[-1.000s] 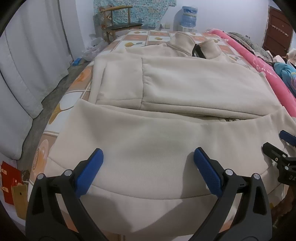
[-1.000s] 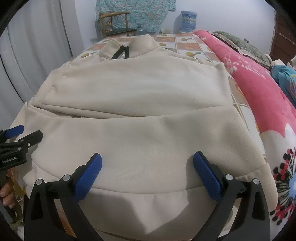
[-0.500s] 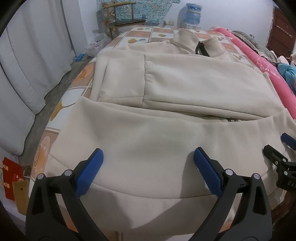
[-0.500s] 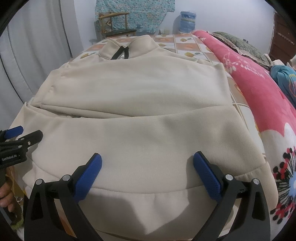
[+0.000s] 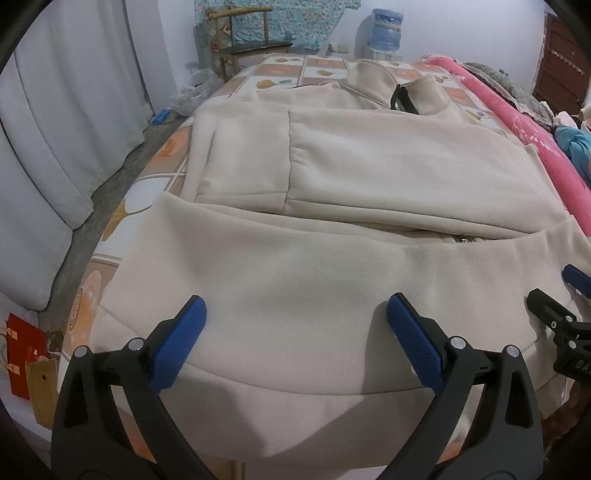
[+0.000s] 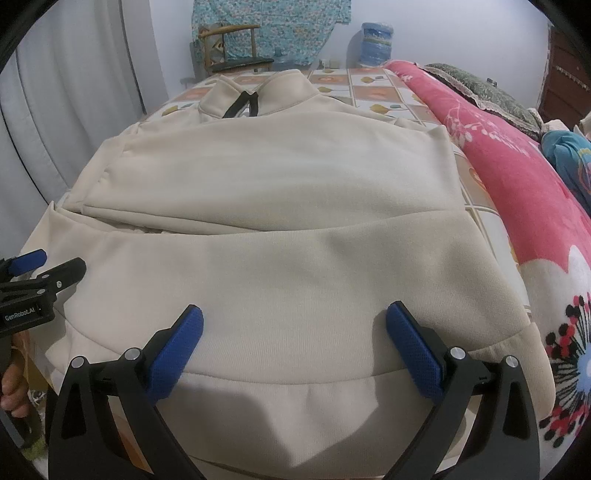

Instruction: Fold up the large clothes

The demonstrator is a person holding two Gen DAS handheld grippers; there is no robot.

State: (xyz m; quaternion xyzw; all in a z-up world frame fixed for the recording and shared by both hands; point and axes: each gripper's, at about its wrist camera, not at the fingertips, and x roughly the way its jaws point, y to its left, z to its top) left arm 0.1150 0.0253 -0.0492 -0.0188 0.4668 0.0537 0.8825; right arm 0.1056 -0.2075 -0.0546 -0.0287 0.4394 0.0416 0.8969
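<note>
With sleeves folded onto the cream sweatshirt (image 5: 369,177), we hold the left gripper (image 5: 295,339) and right gripper (image 6: 293,343) spread, empty, above its hem at frame bottom; the cross-fold remains.

Soft, even room light here, a little cool and dim, no glare anywhere. My left gripper (image 5: 295,332) and my right gripper (image 6: 294,334) each throw a blurred grey shadow onto the cream sweatshirt (image 5: 332,280) just below them. Both fisheye views bend hard at the edges, with black corners. The cloth is sharp; the far wall (image 6: 443,29) looks slightly soft.
</note>
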